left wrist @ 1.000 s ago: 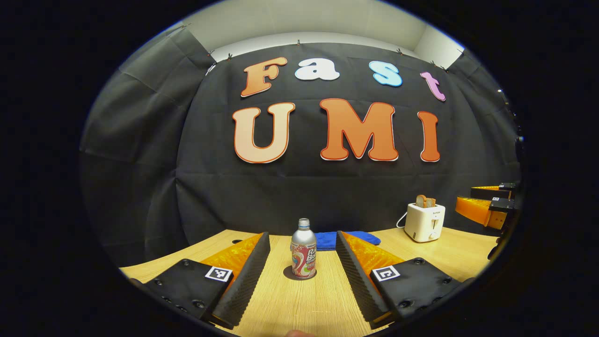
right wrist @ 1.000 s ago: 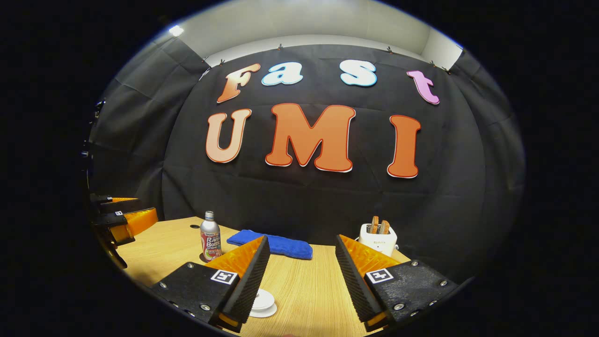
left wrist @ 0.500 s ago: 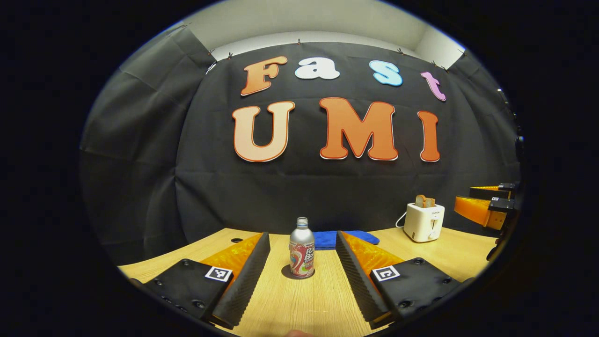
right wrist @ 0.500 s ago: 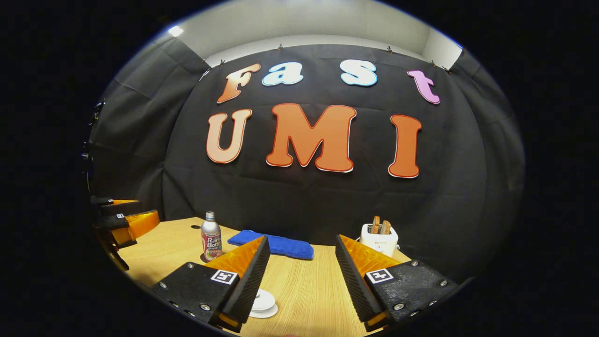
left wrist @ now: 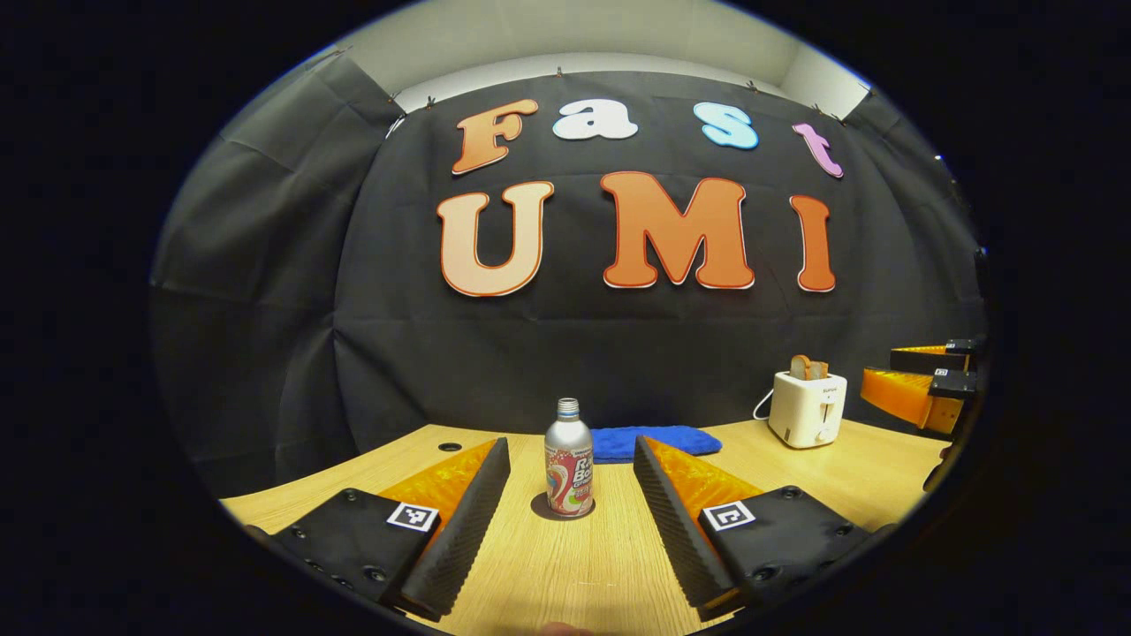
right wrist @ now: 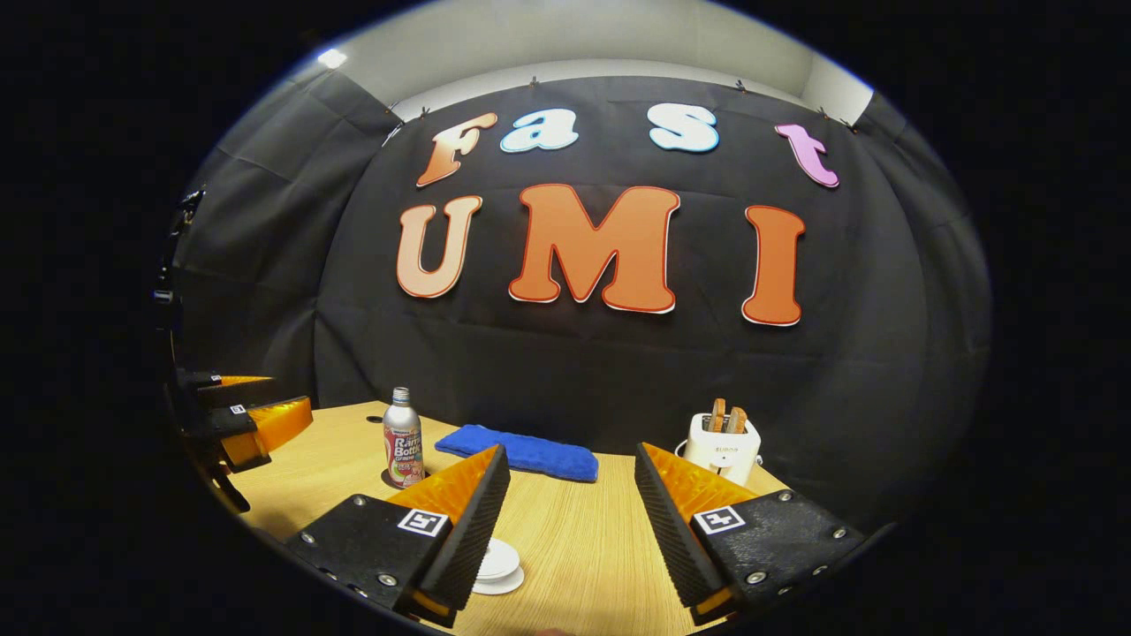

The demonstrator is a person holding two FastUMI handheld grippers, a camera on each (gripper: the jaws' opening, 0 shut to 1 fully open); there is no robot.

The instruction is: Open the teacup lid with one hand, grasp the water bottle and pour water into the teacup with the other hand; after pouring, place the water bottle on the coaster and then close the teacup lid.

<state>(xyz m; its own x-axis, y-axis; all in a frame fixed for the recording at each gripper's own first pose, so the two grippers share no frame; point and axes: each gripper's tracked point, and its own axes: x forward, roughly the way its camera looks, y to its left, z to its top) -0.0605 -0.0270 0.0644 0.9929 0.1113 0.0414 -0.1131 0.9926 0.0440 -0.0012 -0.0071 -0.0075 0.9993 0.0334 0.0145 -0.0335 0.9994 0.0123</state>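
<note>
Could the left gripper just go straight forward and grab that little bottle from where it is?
Probably yes. In the left gripper view the bottle stands upright on a dark coaster, dead ahead between the left gripper's open fingers, with bare table in between. The blue cloth lies behind it, out of the way.

On the table [left wrist: 565, 574], the water bottle [left wrist: 568, 458] stands upright on a coaster [left wrist: 541, 510], dead ahead at twelve o'clock from the left gripper [left wrist: 570, 455], between its spread fingers but farther off. Behind the bottle, toward one o'clock, lies a folded cloth [left wrist: 649, 440] by the back wall. At two o'clock sits the toaster [left wrist: 806, 408] with bread in its slots. From the right gripper [right wrist: 570, 459], the teacup lid [right wrist: 497, 564] lies low at seven o'clock, partly behind its finger; the bottle stands at ten o'clock, the toaster at one.
</note>
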